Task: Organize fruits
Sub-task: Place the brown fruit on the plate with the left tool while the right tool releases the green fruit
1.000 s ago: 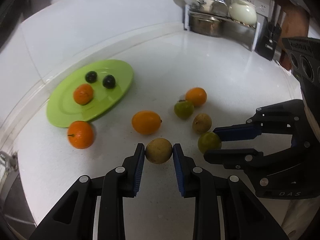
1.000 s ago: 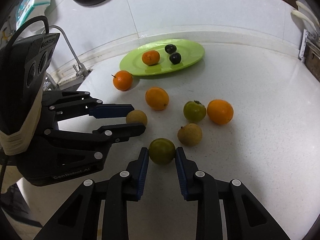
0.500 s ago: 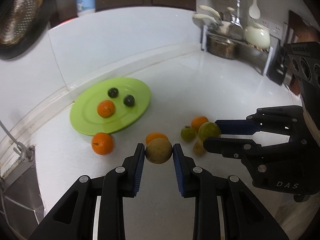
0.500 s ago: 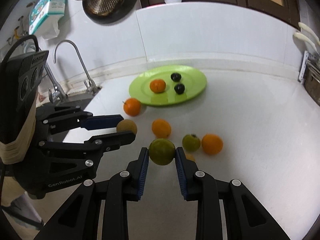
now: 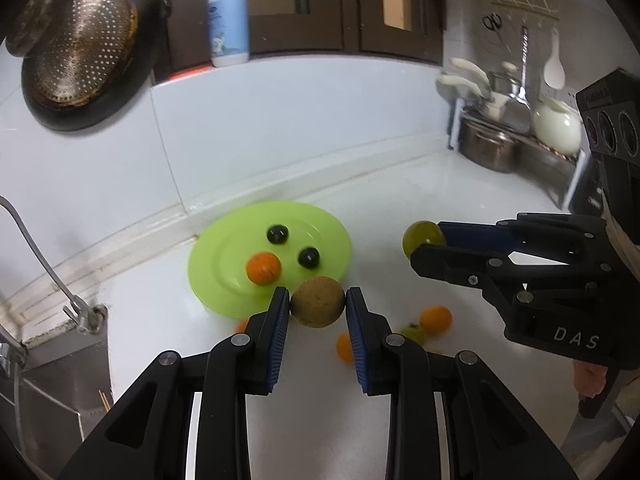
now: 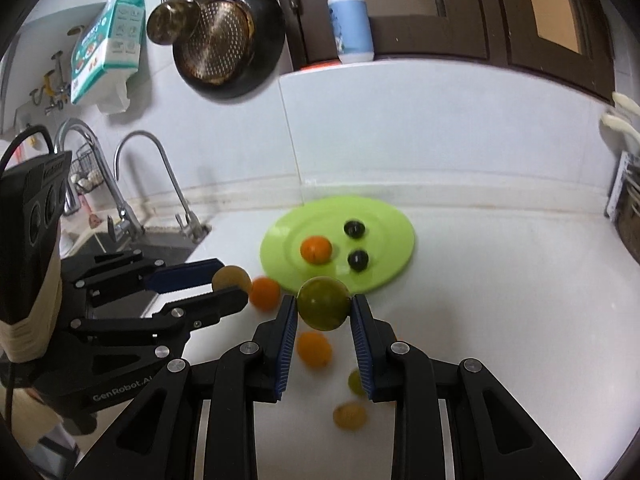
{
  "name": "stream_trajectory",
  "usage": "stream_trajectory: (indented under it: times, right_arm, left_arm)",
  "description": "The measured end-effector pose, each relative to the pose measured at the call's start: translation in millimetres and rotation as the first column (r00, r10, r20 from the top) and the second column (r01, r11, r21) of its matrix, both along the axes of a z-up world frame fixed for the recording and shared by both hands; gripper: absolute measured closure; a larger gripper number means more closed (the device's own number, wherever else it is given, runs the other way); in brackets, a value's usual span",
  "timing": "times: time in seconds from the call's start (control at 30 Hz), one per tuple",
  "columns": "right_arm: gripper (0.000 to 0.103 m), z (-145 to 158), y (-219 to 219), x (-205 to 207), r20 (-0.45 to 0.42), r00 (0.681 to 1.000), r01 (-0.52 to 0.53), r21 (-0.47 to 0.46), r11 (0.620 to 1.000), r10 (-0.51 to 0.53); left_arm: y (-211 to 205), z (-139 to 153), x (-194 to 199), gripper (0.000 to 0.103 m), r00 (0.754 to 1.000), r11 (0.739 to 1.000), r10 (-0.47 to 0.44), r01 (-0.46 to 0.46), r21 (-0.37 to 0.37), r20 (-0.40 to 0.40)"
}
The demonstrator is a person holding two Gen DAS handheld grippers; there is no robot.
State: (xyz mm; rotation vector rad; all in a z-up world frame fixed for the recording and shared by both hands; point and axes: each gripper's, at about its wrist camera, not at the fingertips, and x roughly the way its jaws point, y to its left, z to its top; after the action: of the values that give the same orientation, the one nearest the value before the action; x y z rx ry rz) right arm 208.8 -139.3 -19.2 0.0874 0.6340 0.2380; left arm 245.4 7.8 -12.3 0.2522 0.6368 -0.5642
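Observation:
My left gripper (image 5: 317, 307) is shut on a tan-brown round fruit (image 5: 317, 302) and holds it high above the counter. My right gripper (image 6: 324, 309) is shut on a green round fruit (image 6: 323, 303), also lifted; it shows in the left wrist view (image 5: 423, 237). The left gripper with its tan fruit (image 6: 230, 277) shows in the right wrist view. A green plate (image 5: 236, 248) (image 6: 384, 232) by the back wall holds an orange (image 5: 263, 267) (image 6: 316, 249) and two dark plums (image 5: 277, 234) (image 6: 357, 259). Several oranges and other fruits (image 6: 314, 349) lie on the white counter below.
A sink with a tap (image 6: 160, 168) is at the left. A dish rack with pots and a white teapot (image 5: 558, 128) stands at the back right. A pan and strainer (image 6: 224, 40) hang on the wall. A soap bottle (image 5: 228, 16) stands on the ledge.
Both grippers have risen higher with their fruits. The counter and the loose fruits have dropped lower in view, and the plate now lies just beyond both held fruits.

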Motion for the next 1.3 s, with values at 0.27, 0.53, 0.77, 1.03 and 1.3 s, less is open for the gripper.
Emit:
stream_trajectory:
  times: [0.27, 0.53, 0.77, 1.03, 1.3]
  right_arm:
    - [0.075, 19, 0, 35, 0.035, 0.999, -0.021, -0.022, 1.000, 0.022]
    - [0.074, 23, -5, 85, 0.000, 1.000, -0.031, -0.007, 0.999, 0.031]
    - [0.074, 8, -8, 132, -0.087, 0.996, -0.036, 0.009, 0.999, 0.036]
    - [0.074, -28, -11, 177, -0.223, 0.974, -0.031, 0.019, 0.999, 0.034]
    - [0.074, -59, -16, 202, -0.303, 0.953, -0.007, 0.008, 1.000, 0.009]
  left_arm:
    - [3, 11, 34, 0.074, 0.998, 0.998, 0.069, -0.069, -0.008, 0.016]
    - [1, 16, 77, 0.074, 0.996, 0.996, 0.094, -0.094, -0.012, -0.008]
    - [-5, 0, 127, 0.074, 0.990, 0.994, 0.109, -0.109, 0.001, -0.089]
    - [-12, -35, 172, 0.074, 0.970, 0.991, 0.137, -0.136, 0.016, -0.201]
    - [-17, -67, 197, 0.074, 0.943, 0.984, 0.176, -0.167, 0.056, -0.281]
